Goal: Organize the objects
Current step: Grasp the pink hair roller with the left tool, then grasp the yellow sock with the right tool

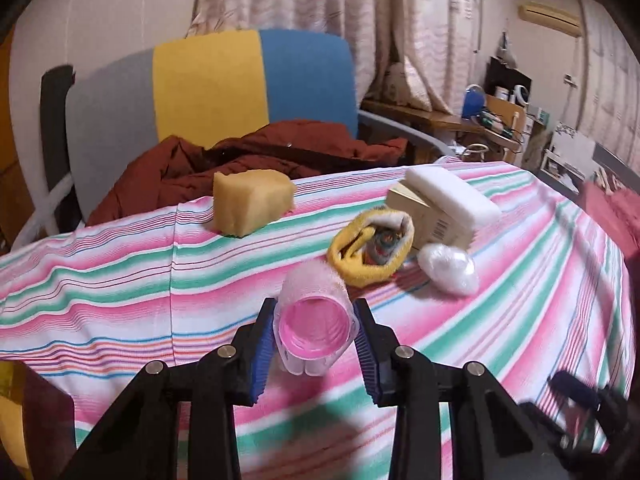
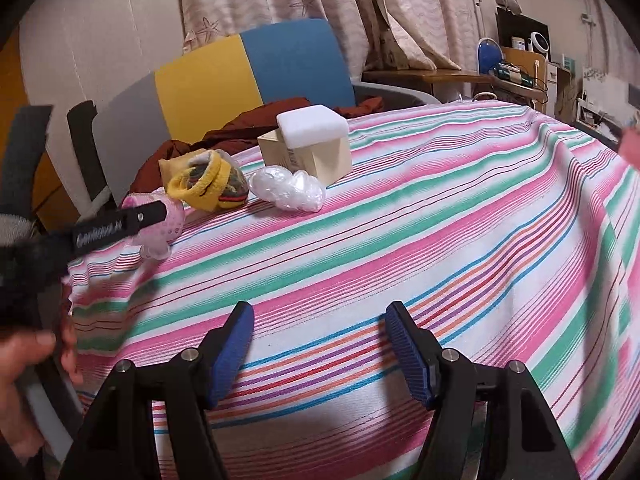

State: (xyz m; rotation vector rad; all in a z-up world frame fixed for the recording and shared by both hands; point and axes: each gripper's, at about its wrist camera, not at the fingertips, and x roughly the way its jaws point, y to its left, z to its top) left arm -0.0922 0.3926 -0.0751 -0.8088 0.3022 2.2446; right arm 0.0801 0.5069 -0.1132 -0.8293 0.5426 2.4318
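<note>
My left gripper (image 1: pixel 315 310) is shut on a pink hair roller (image 1: pixel 316 326) in clear wrap, its blue pads pressing on both sides just above the striped tablecloth (image 1: pixel 120 280). The right wrist view shows that roller (image 2: pixel 162 228) at the far left behind a black finger (image 2: pixel 120 224). Beyond it lie a rolled yellow sock (image 1: pixel 370 248), a white plastic bundle (image 1: pixel 448 268) and a beige box (image 1: pixel 428 220) topped by a white foam block (image 1: pixel 452 192). A yellow sponge (image 1: pixel 250 202) sits at the far edge. My right gripper (image 2: pixel 320 312) hangs open over bare cloth, nothing between its fingers.
A chair (image 1: pixel 208 92) with grey, yellow and blue panels stands behind the table, a red-brown jacket (image 1: pixel 260 156) heaped on it. Curtains and a cluttered desk (image 1: pixel 492 120) fill the back right. A person's hand (image 2: pixel 28 364) holds the left gripper at lower left.
</note>
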